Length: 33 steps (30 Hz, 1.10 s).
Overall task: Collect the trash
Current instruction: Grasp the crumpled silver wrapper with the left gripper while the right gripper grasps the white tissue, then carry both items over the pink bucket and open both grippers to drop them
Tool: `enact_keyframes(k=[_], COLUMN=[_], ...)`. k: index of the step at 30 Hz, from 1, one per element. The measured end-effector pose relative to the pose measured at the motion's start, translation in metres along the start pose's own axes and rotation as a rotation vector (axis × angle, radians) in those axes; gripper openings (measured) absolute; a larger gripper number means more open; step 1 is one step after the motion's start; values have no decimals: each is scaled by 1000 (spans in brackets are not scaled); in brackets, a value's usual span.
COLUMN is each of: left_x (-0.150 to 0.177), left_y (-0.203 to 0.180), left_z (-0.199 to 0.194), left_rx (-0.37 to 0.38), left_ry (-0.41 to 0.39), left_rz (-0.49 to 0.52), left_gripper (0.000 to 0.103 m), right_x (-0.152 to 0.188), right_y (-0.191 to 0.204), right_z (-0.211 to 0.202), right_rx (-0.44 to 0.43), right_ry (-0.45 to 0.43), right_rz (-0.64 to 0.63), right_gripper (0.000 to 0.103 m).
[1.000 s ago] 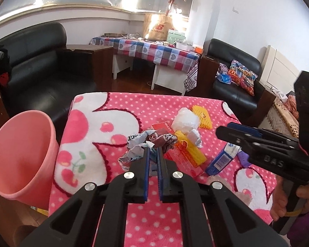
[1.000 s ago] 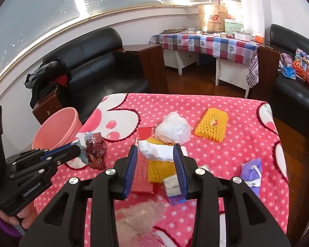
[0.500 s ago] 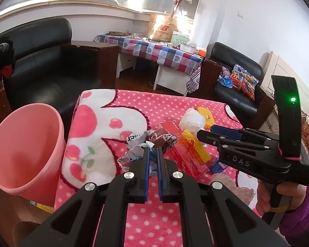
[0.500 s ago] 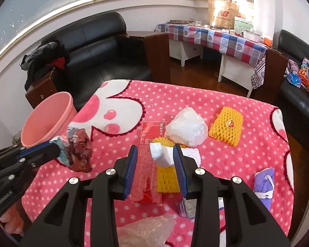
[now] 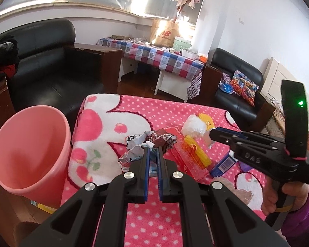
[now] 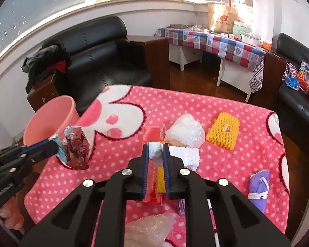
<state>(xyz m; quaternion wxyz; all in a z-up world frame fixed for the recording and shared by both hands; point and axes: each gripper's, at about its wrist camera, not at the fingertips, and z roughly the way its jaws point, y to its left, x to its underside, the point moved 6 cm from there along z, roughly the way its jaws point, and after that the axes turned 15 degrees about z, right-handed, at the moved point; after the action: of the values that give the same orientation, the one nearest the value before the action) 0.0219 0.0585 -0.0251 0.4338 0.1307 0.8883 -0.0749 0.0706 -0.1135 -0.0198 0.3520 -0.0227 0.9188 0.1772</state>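
My left gripper (image 5: 152, 151) is shut on a crumpled red and silver wrapper (image 5: 152, 141), held above the pink dotted blanket (image 5: 154, 111), right of the pink bin (image 5: 31, 154). The wrapper (image 6: 76, 148) and bin (image 6: 49, 119) also show in the right wrist view. My right gripper (image 6: 155, 151) is shut on a white tissue wad (image 6: 154, 152) and holds it over the trash pile. It appears in the left wrist view (image 5: 213, 135).
On the blanket lie a red packet (image 6: 154, 133), a white plastic bag (image 6: 185, 131), a yellow foam net (image 6: 223, 132), a purple pouch (image 6: 257, 189) and clear plastic (image 6: 150, 226). Black sofas and a checked table (image 5: 154, 53) stand behind.
The right gripper closed tighter on the white tissue and lifted it. The left gripper with the wrapper shifted left, toward the pink bin.
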Motion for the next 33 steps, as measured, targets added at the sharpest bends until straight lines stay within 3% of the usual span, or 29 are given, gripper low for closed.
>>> enact_keyframes(k=[7,18,23,28,33], left_x=[-5,1,7,11,16], left_y=[12,42,48,58,76], left_z=[-18,-39,-45,-49,-60], left_rx=[-26,-66,-70,-81,-116], left_ry=[-42,-76,-85,-93,-106], left_rz=[-19,-75,-85,-103,-131], left_gripper=[6,6,6,6,6], right_x=[-14,-32,-17,-9,-13], right_y=[17,20,13,21,56], right_z=[-23,-46,-38,-30,-21], right_rx=[-108,-52,-18,-102,-241], right_ry=[-14,-96,-62,5,55], right_rz=[40,13,15,72,105], right_gripper=[14,14,14,14,14])
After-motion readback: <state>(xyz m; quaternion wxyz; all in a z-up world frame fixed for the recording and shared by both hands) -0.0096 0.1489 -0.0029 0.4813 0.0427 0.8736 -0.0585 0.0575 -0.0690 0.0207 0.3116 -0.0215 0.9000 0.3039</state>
